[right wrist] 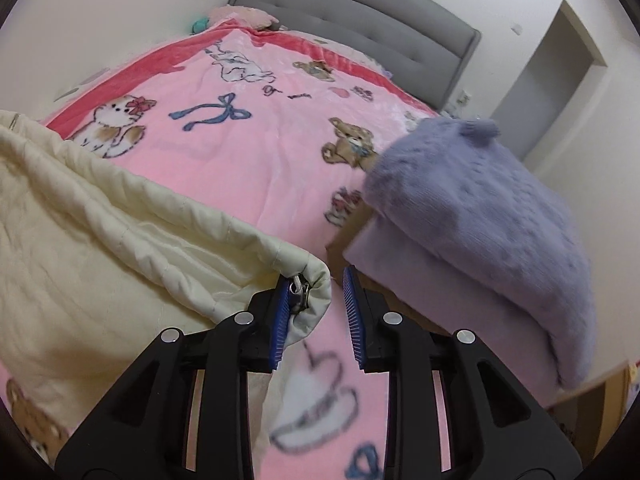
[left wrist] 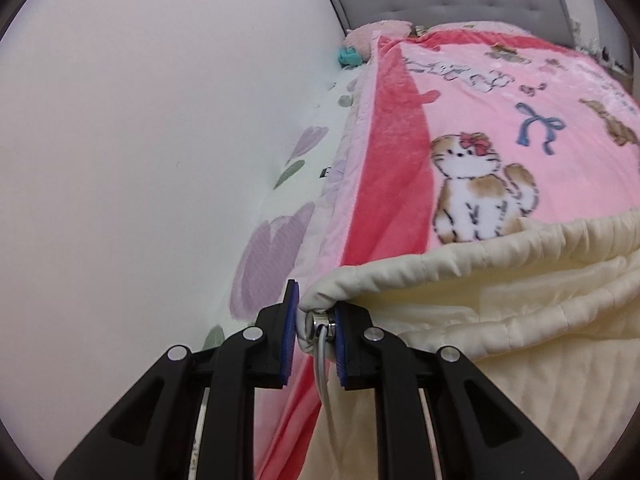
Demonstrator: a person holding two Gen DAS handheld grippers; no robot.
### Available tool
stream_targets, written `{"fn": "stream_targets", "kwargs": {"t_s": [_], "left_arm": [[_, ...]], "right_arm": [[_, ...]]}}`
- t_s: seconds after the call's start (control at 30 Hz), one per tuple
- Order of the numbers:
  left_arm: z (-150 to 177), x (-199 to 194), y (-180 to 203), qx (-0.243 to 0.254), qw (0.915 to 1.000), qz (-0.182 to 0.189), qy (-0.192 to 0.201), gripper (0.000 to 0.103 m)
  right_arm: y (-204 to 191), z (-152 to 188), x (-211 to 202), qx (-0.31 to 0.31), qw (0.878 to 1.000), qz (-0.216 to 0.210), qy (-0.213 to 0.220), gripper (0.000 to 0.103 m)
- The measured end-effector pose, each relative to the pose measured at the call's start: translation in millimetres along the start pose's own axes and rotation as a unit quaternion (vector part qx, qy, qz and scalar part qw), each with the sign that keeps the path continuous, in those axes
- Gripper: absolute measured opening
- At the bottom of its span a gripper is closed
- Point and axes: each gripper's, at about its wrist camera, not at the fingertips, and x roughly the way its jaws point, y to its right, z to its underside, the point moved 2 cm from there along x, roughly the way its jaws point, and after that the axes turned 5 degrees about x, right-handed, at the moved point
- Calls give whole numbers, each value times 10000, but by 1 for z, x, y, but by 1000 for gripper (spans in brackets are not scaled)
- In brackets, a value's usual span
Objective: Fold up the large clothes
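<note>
A pink cartoon-print blanket (right wrist: pixel 256 136) covered the bed, reaching its grey tufted headboard (right wrist: pixel 360 12). A folded lilac fuzzy garment (right wrist: pixel 480 208) lay near the bed's right edge.

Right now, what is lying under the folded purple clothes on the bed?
Under the folded purple clothes a brown flat surface shows at the edge, resting on the pink blanket. What it is cannot be told; the clothes cover most of it.

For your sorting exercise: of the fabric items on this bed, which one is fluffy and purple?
The folded purple garment, lying right of the right gripper. The quilted cream garment is pale and smooth; the pink blanket carries cartoon animals.
</note>
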Motion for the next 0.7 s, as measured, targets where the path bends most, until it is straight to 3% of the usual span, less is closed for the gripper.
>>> {"fn": "stream_targets", "kwargs": {"t_s": [0.23, 0.33, 0.6, 0.7], "left_arm": [[-17, 80, 37, 219, 9974, 5, -689, 16], [-17, 102, 58, 463, 9955, -25, -825, 16], [-14, 132, 95, 1135, 9889, -169, -947, 17], [-14, 135, 99, 1263, 9871, -184, -965, 17]], "right_arm": [[-18, -18, 83, -195, 9985, -220, -468, 24], [-24, -13, 116, -182, 9966, -183, -781, 31], [-44, 21, 156, -218, 9932, -84, -1137, 40], [-36, 19, 152, -44, 9937, -309, -1080, 44]]}}
